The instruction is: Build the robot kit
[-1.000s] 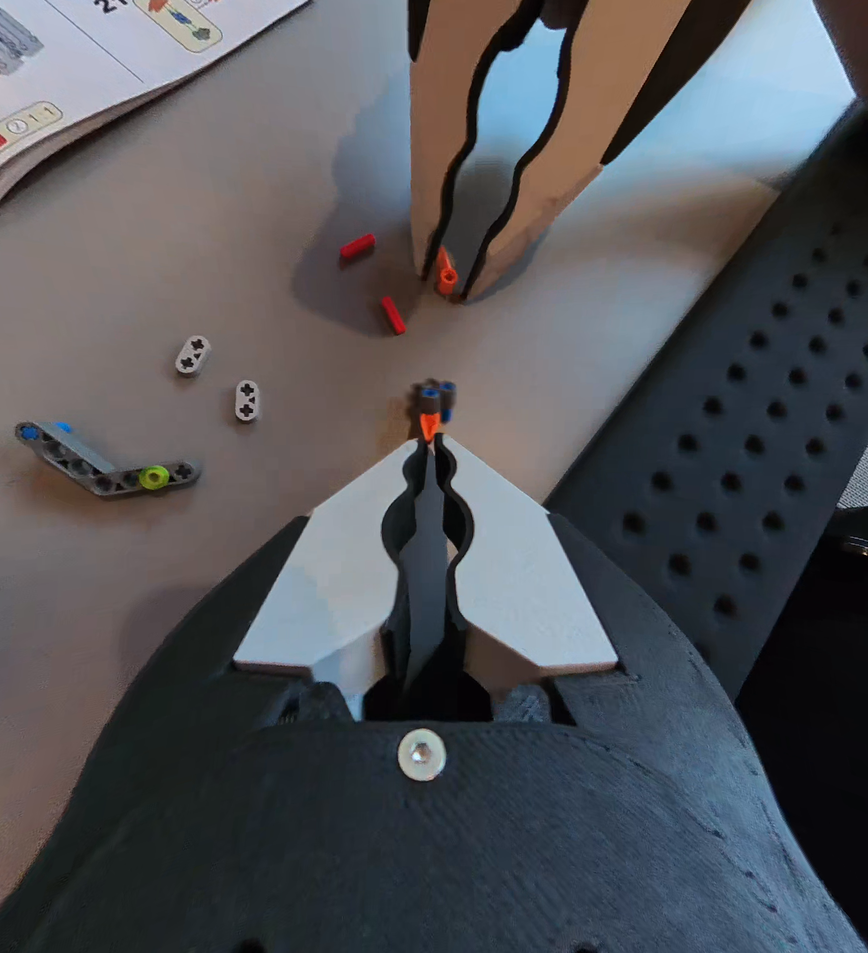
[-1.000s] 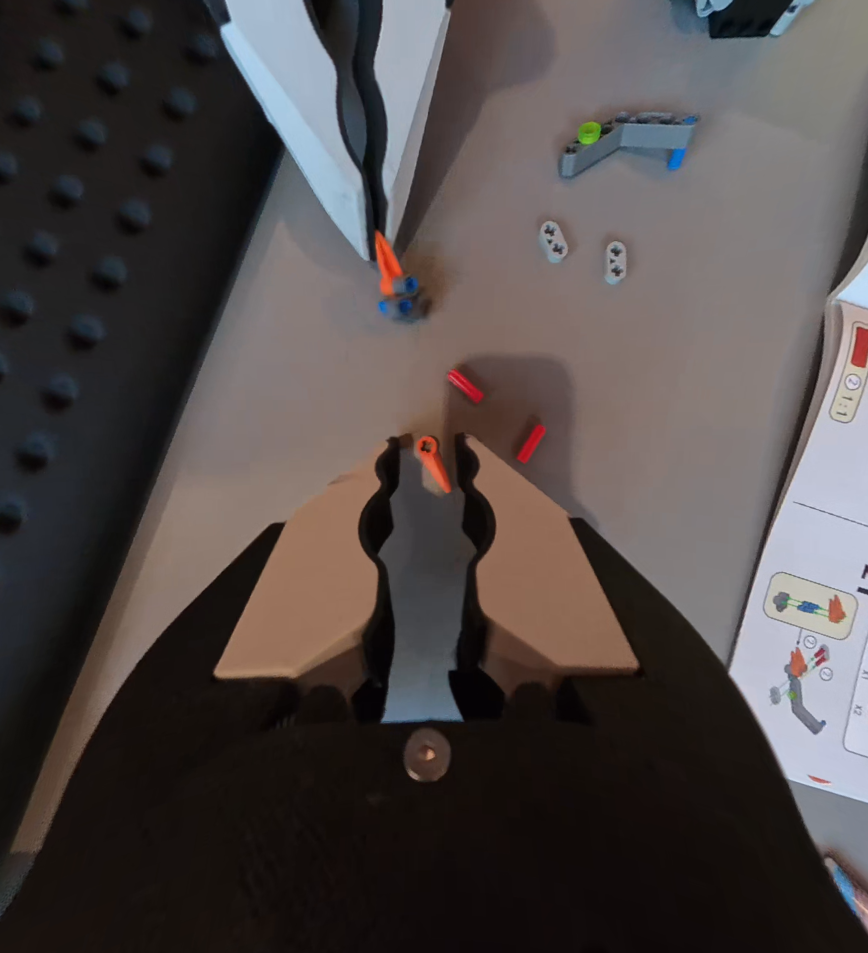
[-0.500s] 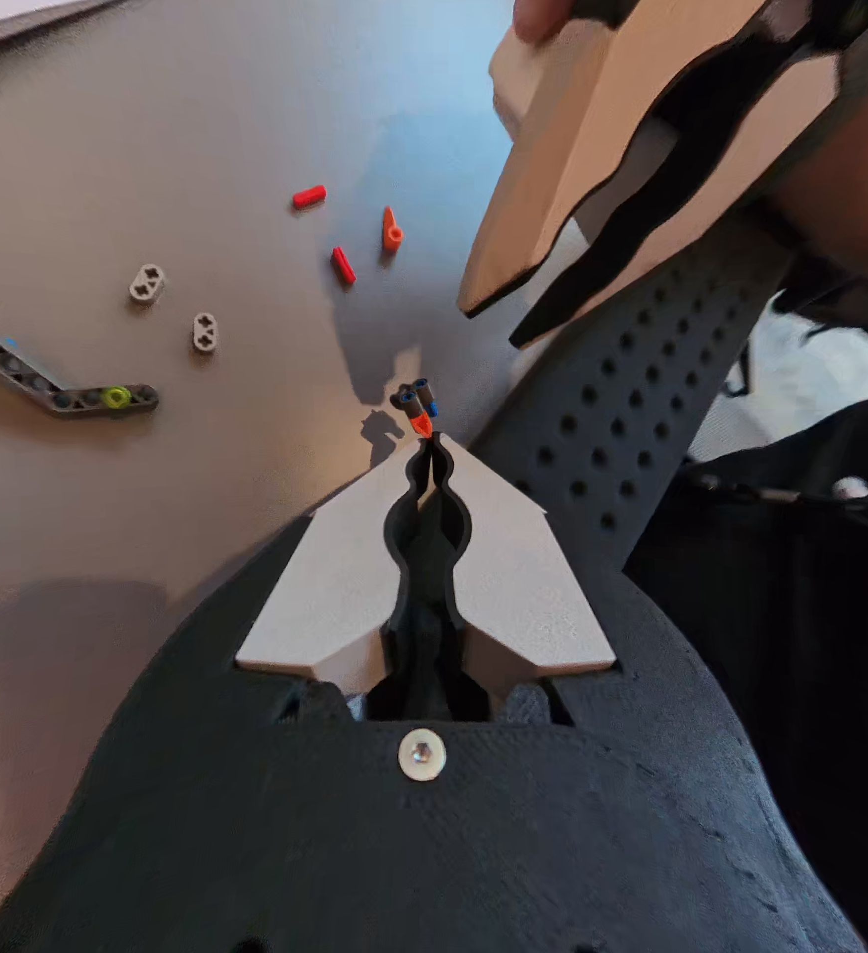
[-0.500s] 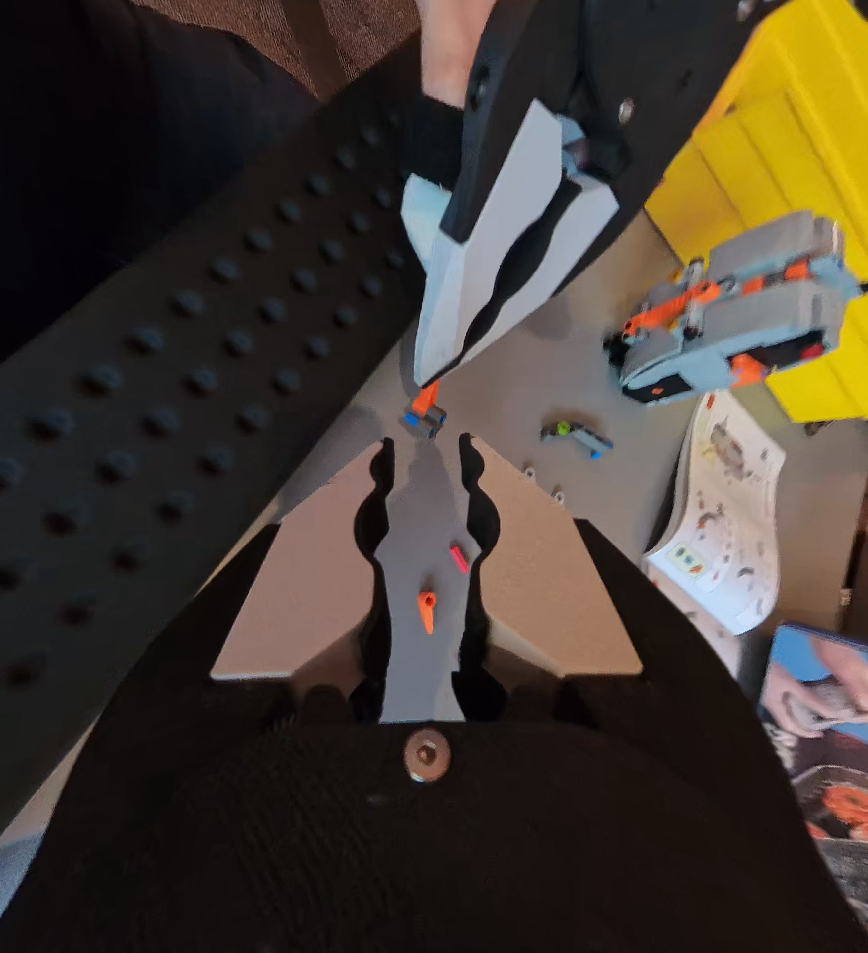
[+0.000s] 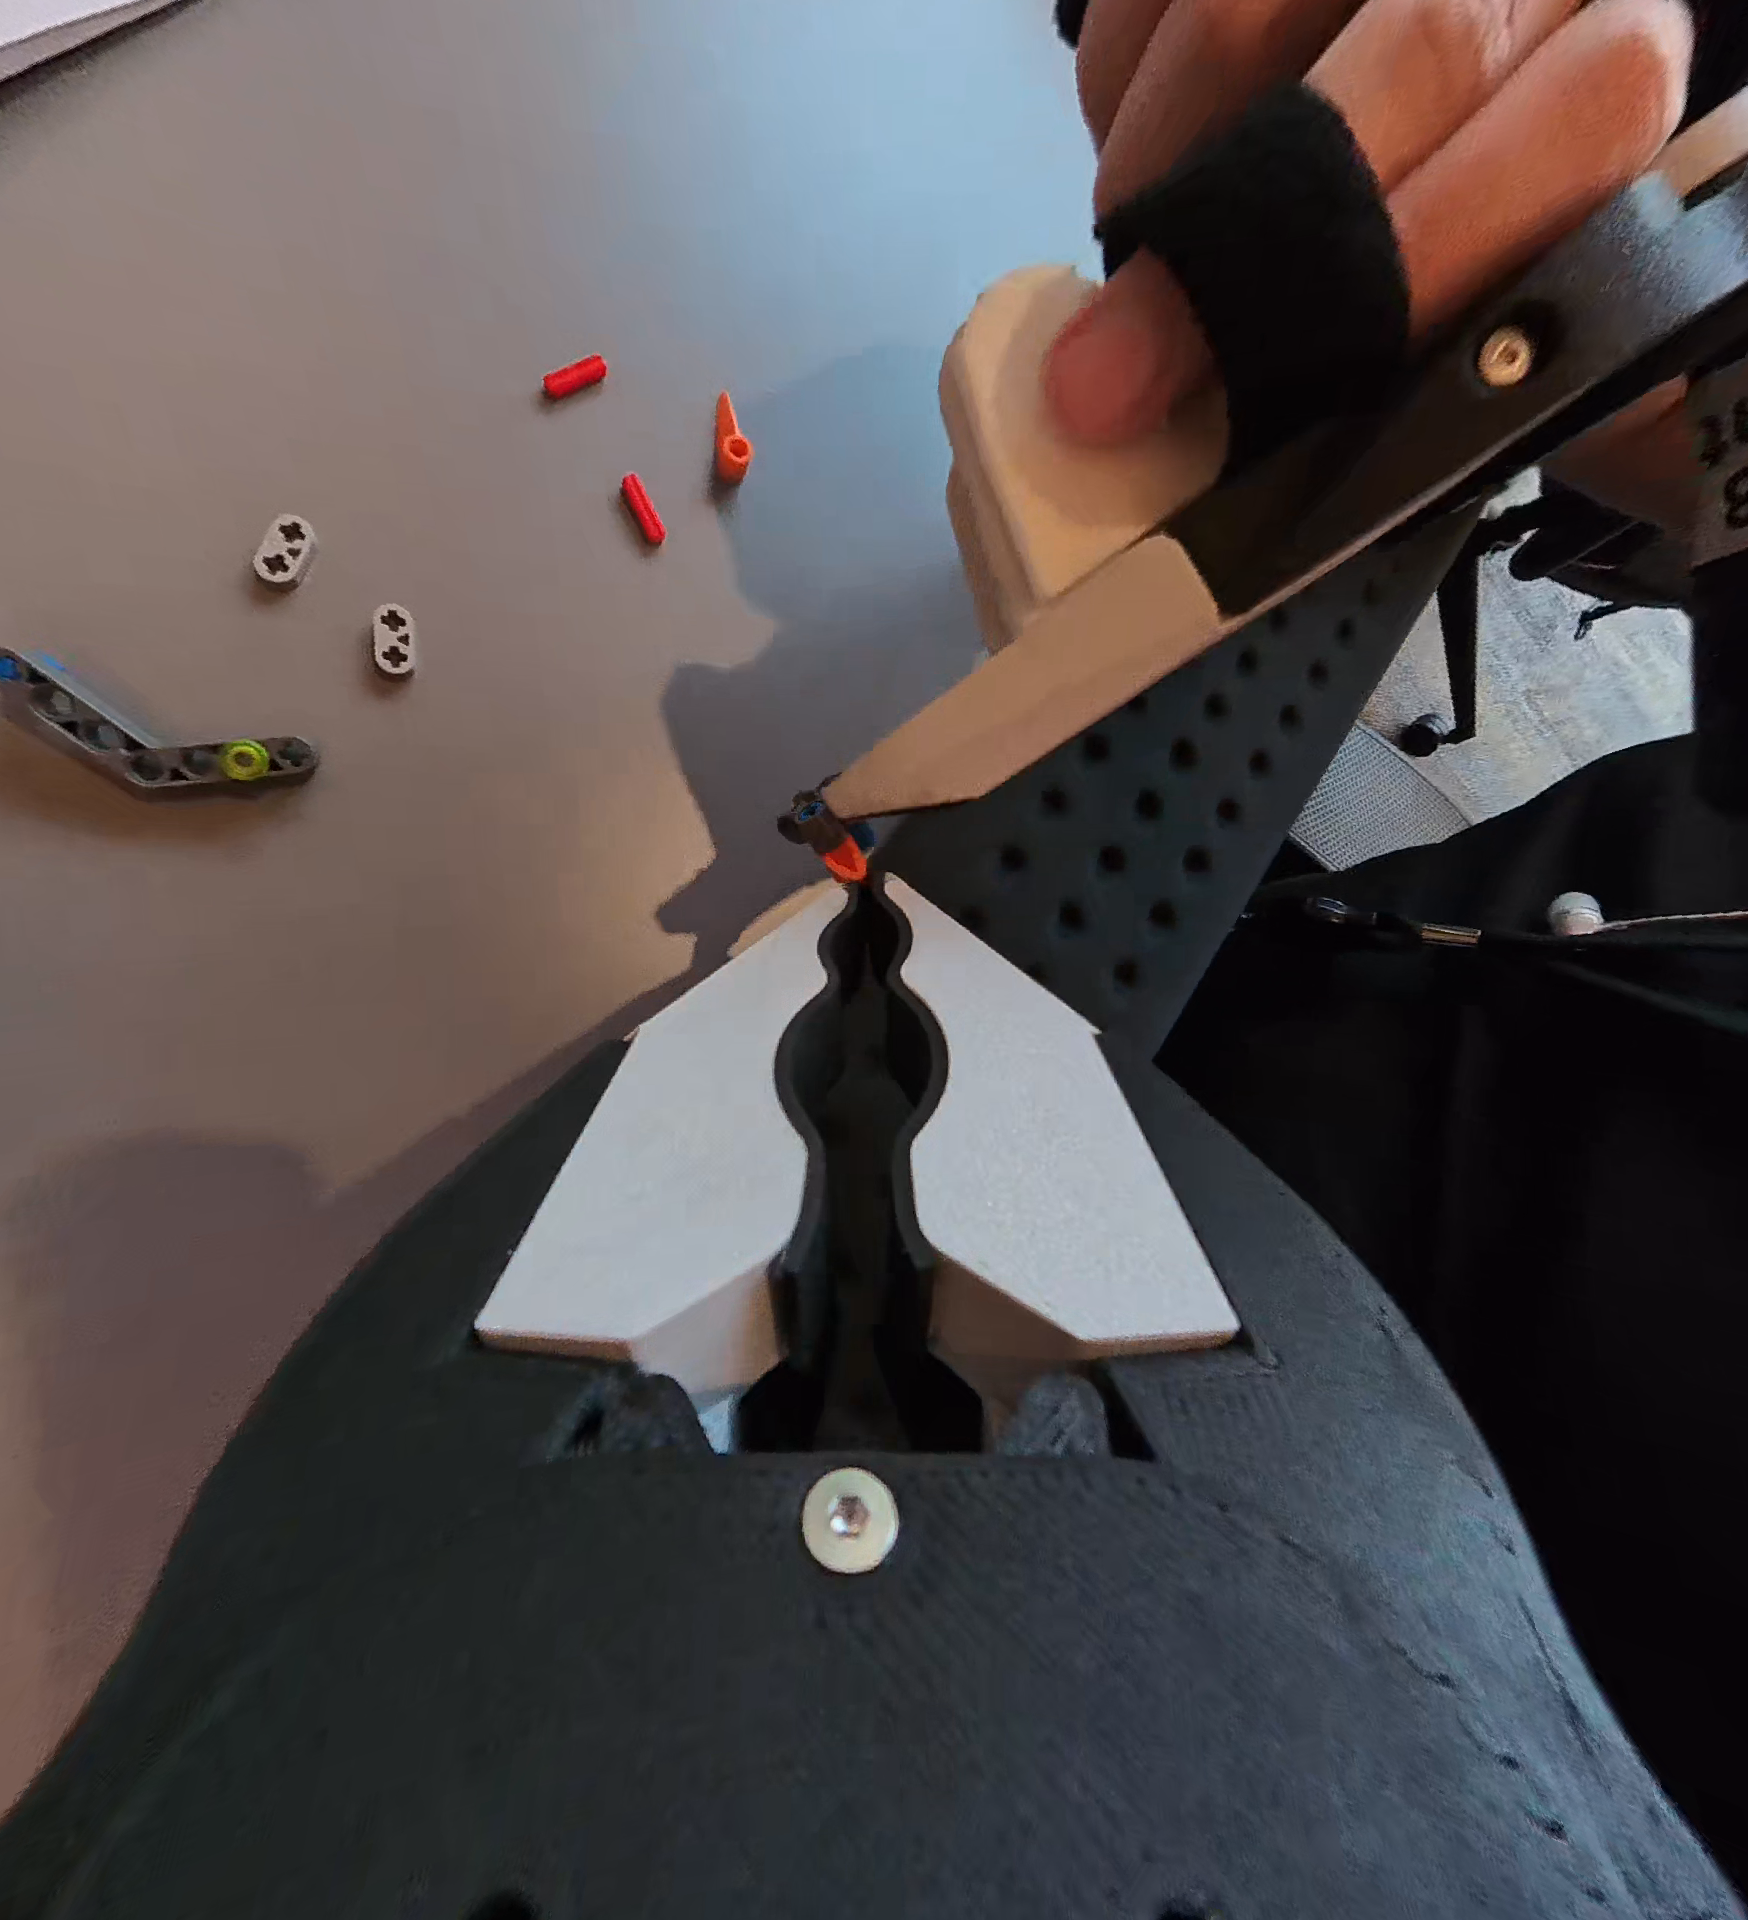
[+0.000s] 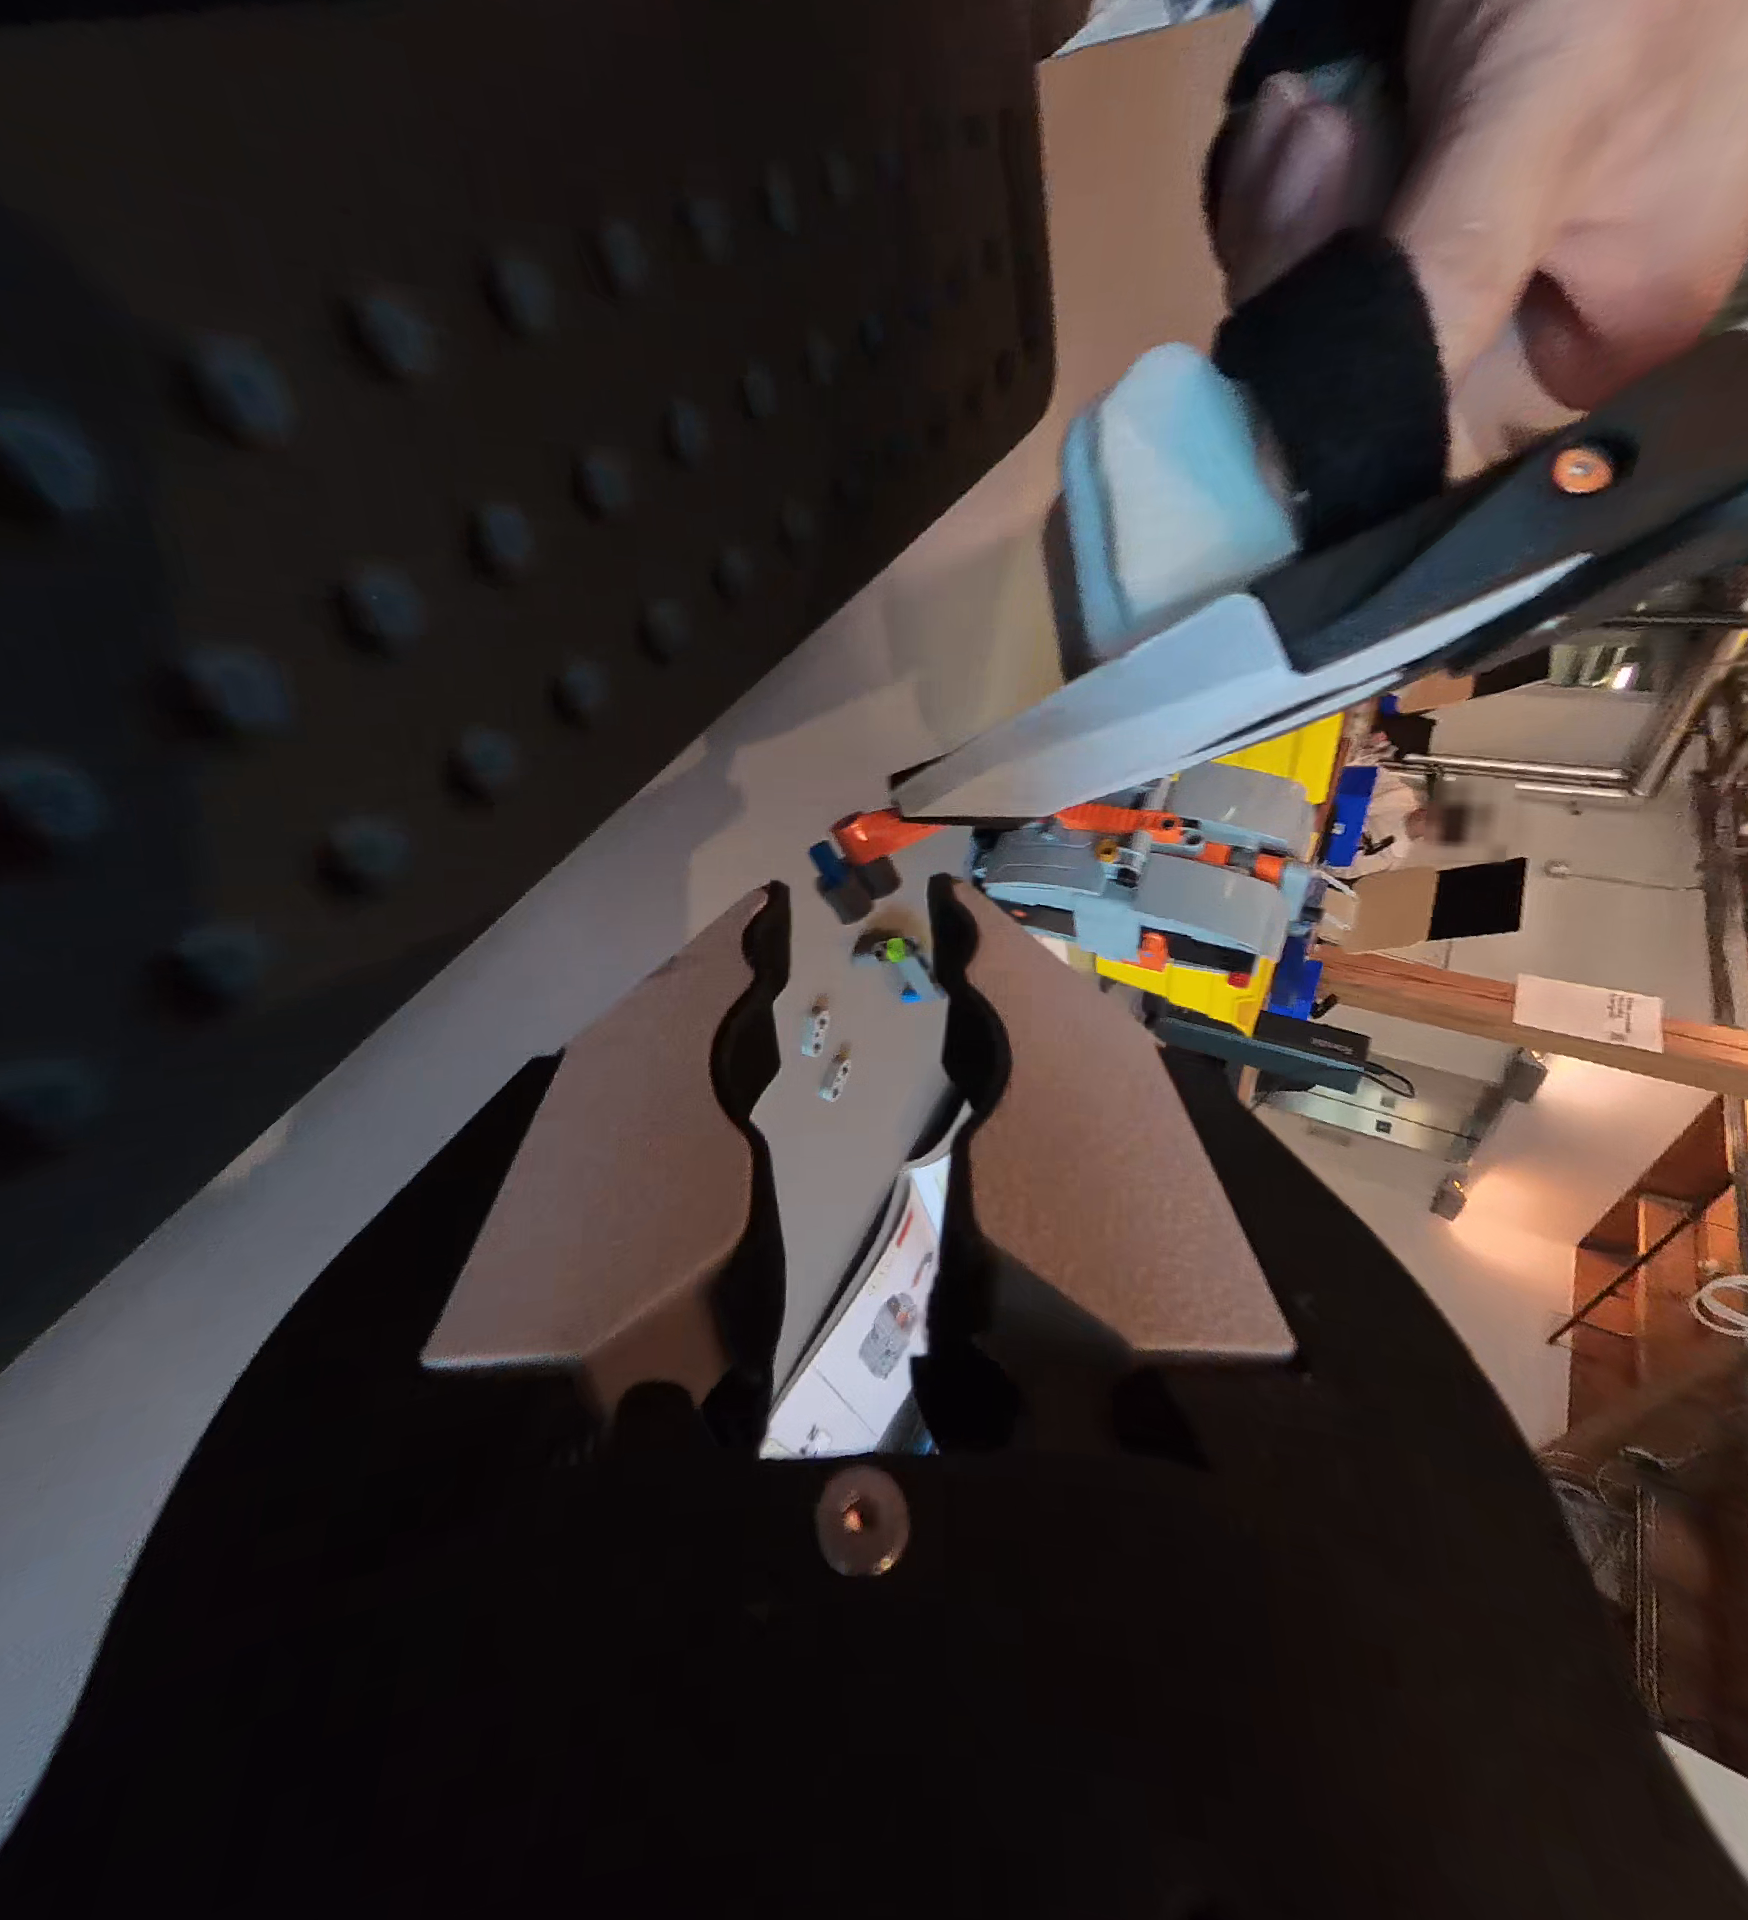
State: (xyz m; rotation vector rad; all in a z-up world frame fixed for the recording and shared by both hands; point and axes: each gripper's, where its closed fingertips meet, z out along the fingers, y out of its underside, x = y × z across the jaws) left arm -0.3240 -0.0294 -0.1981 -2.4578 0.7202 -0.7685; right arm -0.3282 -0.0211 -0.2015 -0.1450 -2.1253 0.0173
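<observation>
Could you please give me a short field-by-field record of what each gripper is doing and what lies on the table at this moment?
left gripper: shut on a small orange, grey and blue piece assembly, lifted off the table
right gripper: open, empty, tips next to that assembly
loose on grey table: orange pointed piece; two red pins; two small grey two-hole links; bent grey beam with a lime bush
farther back: grey and orange brick vehicle on yellow bins
table edge: black perforated panel

Grey table (image 5: 226,1039) bearing a bent beam (image 5: 137,727), red pins (image 5: 574,376), orange piece (image 5: 731,442)
</observation>
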